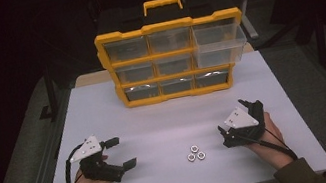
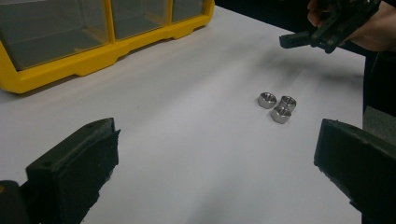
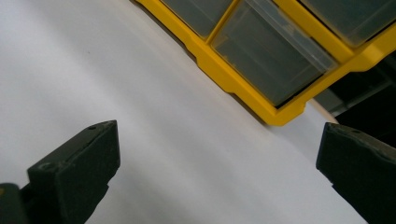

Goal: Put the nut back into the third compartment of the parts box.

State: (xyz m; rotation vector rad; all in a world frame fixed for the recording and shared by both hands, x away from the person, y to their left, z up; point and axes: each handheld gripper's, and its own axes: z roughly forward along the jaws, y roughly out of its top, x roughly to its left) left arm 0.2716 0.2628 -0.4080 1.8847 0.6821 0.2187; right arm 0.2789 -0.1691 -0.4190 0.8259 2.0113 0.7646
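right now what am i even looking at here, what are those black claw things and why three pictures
A person sits at a white table holding a hand-held two-jaw gripper in each hand: the left gripper and the right gripper. Both are open and hold nothing. The high view looks down from above. The other two come from cameras riding on each gripper, so its black jaws frame the bottom. On the table lie three metal nuts and a yellow drawer organizer, its top right drawer pulled out.

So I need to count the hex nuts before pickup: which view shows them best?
The left gripper view: the three hex nuts sit close, clustered and sharply separate. The high view shows them small. The right gripper view faces the yellow drawer organizer.
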